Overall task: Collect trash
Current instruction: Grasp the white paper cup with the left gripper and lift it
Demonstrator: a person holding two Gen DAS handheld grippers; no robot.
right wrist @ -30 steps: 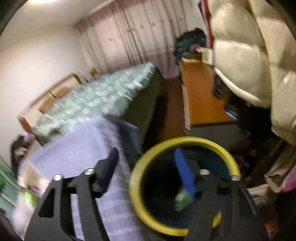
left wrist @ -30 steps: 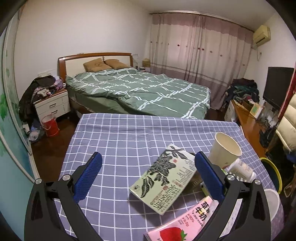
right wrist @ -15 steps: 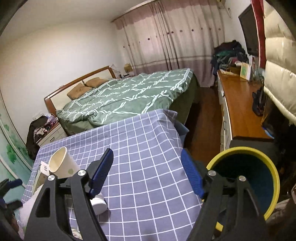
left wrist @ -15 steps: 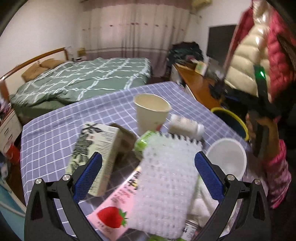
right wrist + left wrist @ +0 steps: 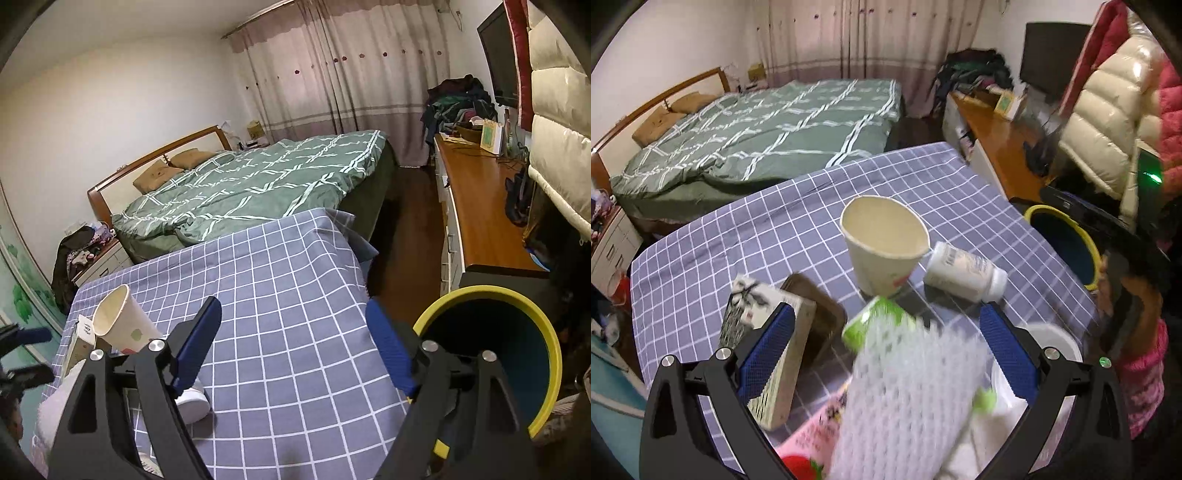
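In the left wrist view, trash lies on a checked blue tablecloth (image 5: 768,229): a paper cup (image 5: 886,247), a white bottle (image 5: 964,273) on its side, a green-and-white carton (image 5: 764,354), a brown tray (image 5: 820,325), a pink strawberry carton (image 5: 812,439), a white bowl (image 5: 1060,343) and a white foam net (image 5: 908,398), blurred. My left gripper (image 5: 886,339) is open just above the foam net. My right gripper (image 5: 291,339) is open and empty over the table's right part, beside the yellow-rimmed bin (image 5: 517,332). The cup (image 5: 122,325) shows there too.
A green bed (image 5: 258,184) stands behind the table. A wooden desk (image 5: 480,206) with clutter runs along the right wall. The bin (image 5: 1067,243) stands off the table's right edge. A puffy jacket (image 5: 1108,122) hangs at the right.
My left gripper swung right and came down over the trash pile and foam net. My right gripper lifted away from the bin and moved left over the table, open and empty.
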